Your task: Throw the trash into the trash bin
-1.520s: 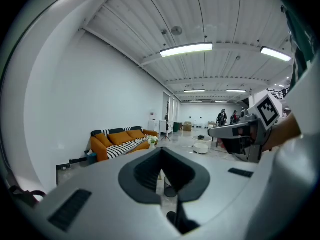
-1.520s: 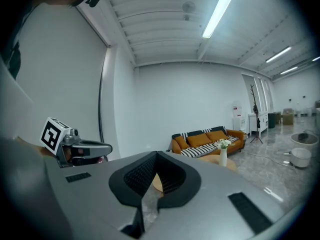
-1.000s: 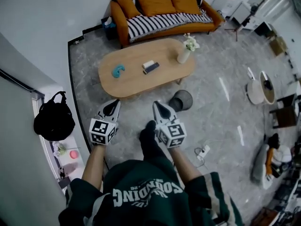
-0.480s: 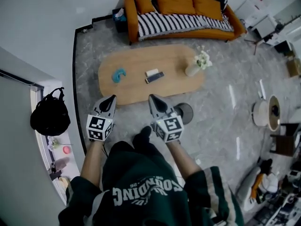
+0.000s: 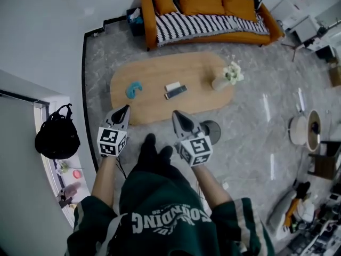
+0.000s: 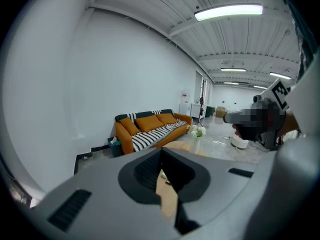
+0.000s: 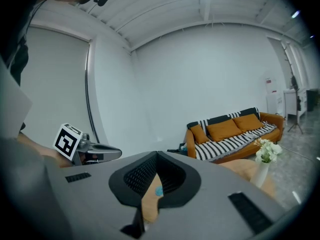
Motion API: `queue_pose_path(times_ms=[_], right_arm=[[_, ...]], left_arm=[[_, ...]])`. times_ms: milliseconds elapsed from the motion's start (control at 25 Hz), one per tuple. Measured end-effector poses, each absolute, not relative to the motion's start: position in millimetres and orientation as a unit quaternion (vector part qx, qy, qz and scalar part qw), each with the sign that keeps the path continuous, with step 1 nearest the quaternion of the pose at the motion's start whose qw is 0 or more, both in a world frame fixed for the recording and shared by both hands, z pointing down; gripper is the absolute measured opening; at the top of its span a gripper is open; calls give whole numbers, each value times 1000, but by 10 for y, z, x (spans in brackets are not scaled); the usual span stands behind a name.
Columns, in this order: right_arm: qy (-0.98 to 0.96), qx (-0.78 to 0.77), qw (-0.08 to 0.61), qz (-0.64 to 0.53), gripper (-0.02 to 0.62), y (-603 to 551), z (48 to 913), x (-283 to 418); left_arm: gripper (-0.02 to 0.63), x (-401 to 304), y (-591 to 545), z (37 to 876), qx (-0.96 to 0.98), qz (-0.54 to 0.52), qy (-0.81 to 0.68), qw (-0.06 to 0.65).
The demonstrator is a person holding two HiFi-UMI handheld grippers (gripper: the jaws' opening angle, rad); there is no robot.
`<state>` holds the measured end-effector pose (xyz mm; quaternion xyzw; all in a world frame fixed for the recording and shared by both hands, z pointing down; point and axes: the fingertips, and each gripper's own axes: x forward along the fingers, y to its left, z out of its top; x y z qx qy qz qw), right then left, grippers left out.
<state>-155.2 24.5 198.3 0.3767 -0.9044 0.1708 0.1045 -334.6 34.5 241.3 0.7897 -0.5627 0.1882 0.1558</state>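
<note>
A crumpled blue piece of trash [image 5: 133,89] lies on the left part of the oval wooden table [image 5: 154,105]; it also shows as a blue speck [image 7: 158,191] between the right gripper's jaws. A dark round trash bin [image 5: 213,128] stands on the floor by the table's near edge, partly hidden behind my right gripper [image 5: 178,119]. My left gripper [image 5: 122,113] hangs at the table's near left edge. Both grippers are shut and hold nothing, as the left gripper [image 6: 165,179] and the right gripper [image 7: 152,184] show in their own views.
A white item [image 5: 171,86] and a black remote [image 5: 176,92] lie mid-table, and a vase of flowers [image 5: 226,80] stands at its right end. An orange sofa [image 5: 208,9] is behind it. A black bag [image 5: 56,137] hangs at the left wall. The person's feet [image 5: 152,148] are between the grippers.
The person has stepped toward the table. Both grippers have moved forward with them, and their tips now reach the table's near edge. The jaws stay shut.
</note>
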Motion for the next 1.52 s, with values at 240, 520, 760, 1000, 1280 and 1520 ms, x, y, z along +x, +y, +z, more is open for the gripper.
queue_pose_path(times_ms=[240, 520, 760, 1000, 1280, 1520], right_arm=[[-895, 370, 169, 182, 0, 183, 2309, -1607], [-896, 348, 194, 196, 0, 86, 2766, -1981], [-888, 338, 213, 227, 0, 48, 3135, -2189], [-874, 346, 236, 247, 0, 9, 3352, -2279], [-859, 355, 253, 269, 0, 38, 3688, -2319], [-849, 361, 250, 293, 0, 184, 4012, -2278]], left_arm=[[2, -3421, 103, 2772, 792, 206, -547, 174], [3, -3584, -129, 3511, 786, 235, -533, 205], [165, -3701, -253, 4114, 776, 248, -527, 242], [287, -3956, -451, 4697, 737, 247, -547, 312], [287, -4233, -789, 5526, 693, 273, -565, 354], [287, -4359, -994, 6411, 653, 296, -561, 414]])
